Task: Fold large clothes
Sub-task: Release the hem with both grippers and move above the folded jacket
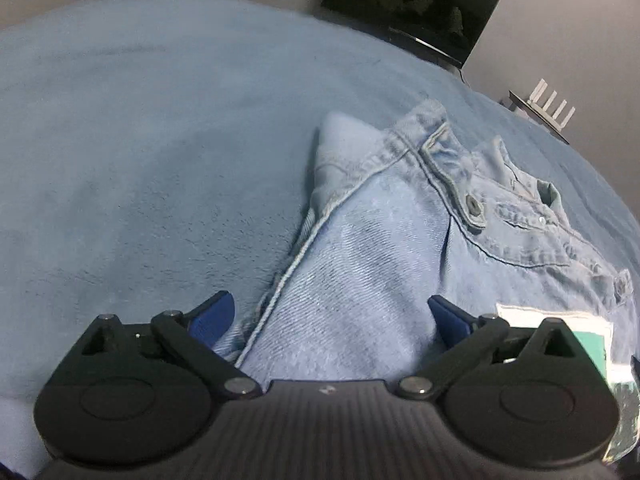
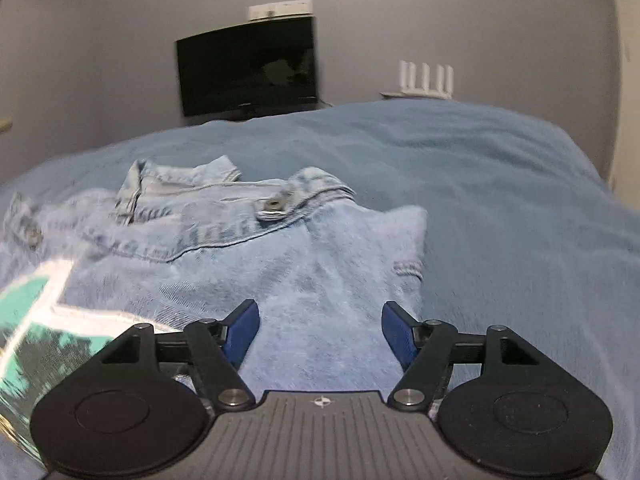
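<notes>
Both tongs, the left gripper point(image 1: 332, 316) and right gripper point(image 2: 320, 328), hang with blue pads apart over the denim jacket point(image 1: 400, 240) lying partly folded on the blue blanket point(image 1: 140, 140), so pinch both side edges evenly before folding over.

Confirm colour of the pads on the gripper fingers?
Blue pads on black linkages, on both grippers; clearest in the right wrist view.
</notes>
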Demonstrator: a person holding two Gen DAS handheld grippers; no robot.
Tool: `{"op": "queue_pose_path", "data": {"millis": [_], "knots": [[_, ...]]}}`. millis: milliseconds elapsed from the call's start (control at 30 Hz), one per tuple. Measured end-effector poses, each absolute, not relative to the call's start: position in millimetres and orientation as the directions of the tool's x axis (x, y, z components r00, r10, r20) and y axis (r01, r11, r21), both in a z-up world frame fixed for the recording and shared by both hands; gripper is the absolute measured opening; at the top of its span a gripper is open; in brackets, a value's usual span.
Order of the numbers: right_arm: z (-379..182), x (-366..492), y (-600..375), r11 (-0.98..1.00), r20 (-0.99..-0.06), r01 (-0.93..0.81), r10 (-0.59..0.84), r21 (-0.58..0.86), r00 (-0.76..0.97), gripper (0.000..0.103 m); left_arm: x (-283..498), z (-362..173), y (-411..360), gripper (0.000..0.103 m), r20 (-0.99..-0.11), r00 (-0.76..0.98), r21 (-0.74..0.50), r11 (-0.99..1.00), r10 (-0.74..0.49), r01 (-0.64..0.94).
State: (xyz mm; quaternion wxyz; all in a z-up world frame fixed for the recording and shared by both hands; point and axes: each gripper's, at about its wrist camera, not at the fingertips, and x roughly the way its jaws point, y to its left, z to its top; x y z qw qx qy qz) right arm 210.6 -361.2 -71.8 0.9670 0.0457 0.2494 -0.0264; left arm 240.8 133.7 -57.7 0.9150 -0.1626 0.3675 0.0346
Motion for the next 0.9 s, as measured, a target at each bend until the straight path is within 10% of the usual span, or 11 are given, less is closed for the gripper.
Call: {"op": "queue_pose_path", "data": {"millis": [133,300,900], "knots": [[-51.9,181.9,-338.2,0.997,-0.405,0.023,0.006,0.067,0.914,0.068,210.9,-27.6,83.1,0.103,-0.569,0.822,-0.008,0.999,0.03,-0.042],[-37.0,161.8,-292.2,0.991,-0.347,-0.124,0.133,0.048,0.929,0.069,177.0,-7.2,34.1,0.103,-0.484,0.871,-0.032,0.996,-0.09,0.086],[-79.0,136.8,-275.8,0.992,-0.51,-0.063,-0.001,-0.109,0.86,0.065,146.7,-54.4,16.3,0.103,-0.647,0.758,0.051,0.986,-0.088,0.159]]}}
